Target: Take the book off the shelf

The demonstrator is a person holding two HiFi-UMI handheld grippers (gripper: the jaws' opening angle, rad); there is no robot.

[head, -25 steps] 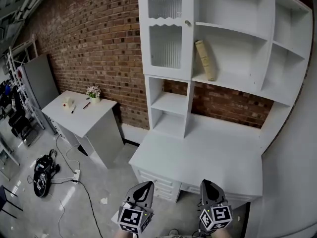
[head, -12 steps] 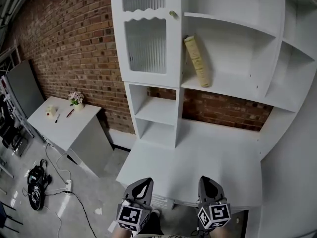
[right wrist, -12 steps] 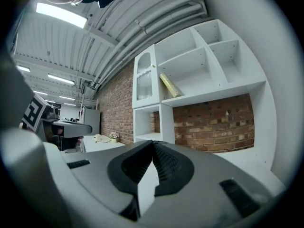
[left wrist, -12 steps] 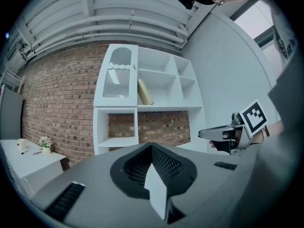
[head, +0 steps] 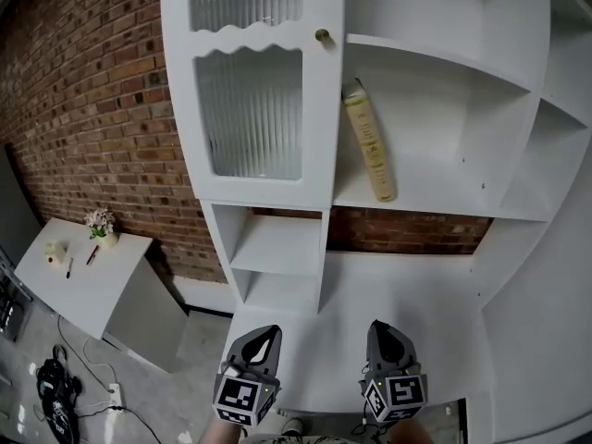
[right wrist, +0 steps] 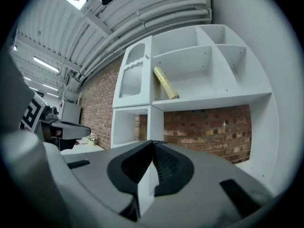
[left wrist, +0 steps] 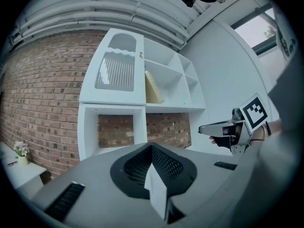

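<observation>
A tan book (head: 370,141) leans tilted against the cabinet's side wall on the middle shelf (head: 435,197) of the white shelf unit. It also shows in the left gripper view as the book (left wrist: 153,88) and in the right gripper view as the book (right wrist: 166,83). My left gripper (head: 261,339) and right gripper (head: 381,331) are held level side by side over the desk's front edge, far below and short of the book. Both are shut with nothing between their jaws. My left gripper (left wrist: 151,147) and right gripper (right wrist: 153,144) point toward the shelf unit.
A white desk (head: 407,294) lies under the shelves, against a brick wall (head: 83,109). A ribbed glass door (head: 248,109) with a knob stands left of the book. A small white table (head: 79,280) with a flower pot is at the left, with cables on the floor.
Both grippers and the head view have moved forward toward the shelf unit; the book and the shelves now look larger and nearer. The jaws have stayed shut.
</observation>
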